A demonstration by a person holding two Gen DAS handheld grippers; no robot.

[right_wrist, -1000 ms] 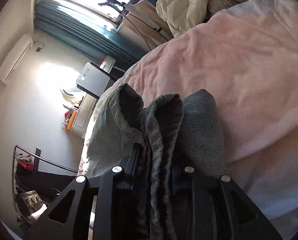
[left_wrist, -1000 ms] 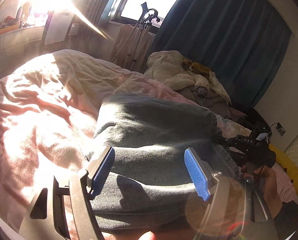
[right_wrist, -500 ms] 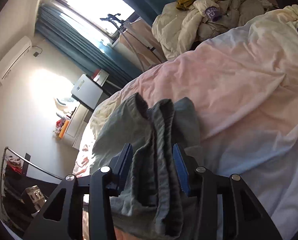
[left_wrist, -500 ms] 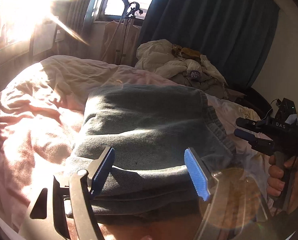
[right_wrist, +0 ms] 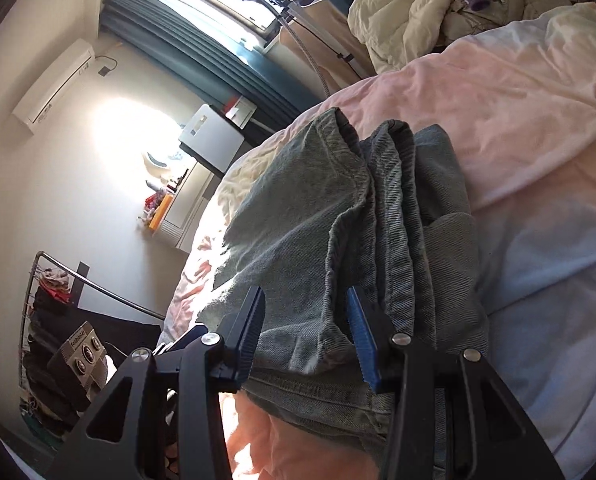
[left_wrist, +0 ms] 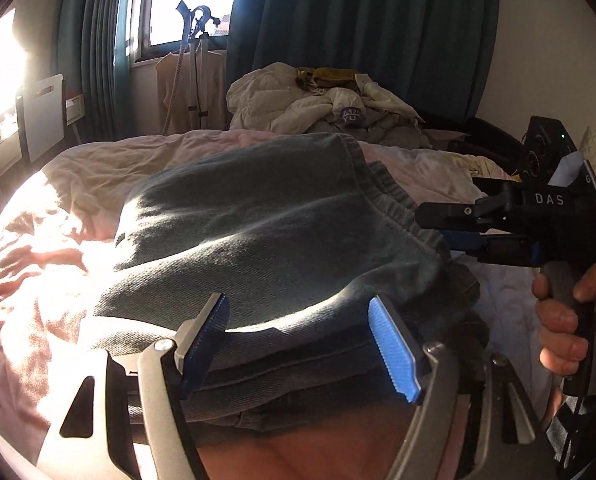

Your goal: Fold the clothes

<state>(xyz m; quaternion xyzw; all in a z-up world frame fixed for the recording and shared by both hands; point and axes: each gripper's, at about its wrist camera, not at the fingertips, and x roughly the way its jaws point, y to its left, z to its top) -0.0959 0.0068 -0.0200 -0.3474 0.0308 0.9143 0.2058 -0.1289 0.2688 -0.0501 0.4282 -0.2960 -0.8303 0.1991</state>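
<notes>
In the left wrist view, one pair of grey-green denim trousers is lying folded in stacked layers on the pink duvet of the bed, its elastic waistband showing along the right edge. The left gripper is hovering over the near end of the stack with its two blue-padded fingers spread wide and nothing between them; the near edge of the trousers is cut off behind the gripper frame. At the right, one hand is holding the handle of the right gripper, whose jaws are standing apart beside the waistband. One heap of pale clothes is sitting at the far end of the bed; how many garments it holds is hard to make out. In the right wrist view, the right gripper is showing two fingers parted around one raised fold of the trousers, without pinching it. One clothes rail is standing at the lower left, partly cut off.
</notes>
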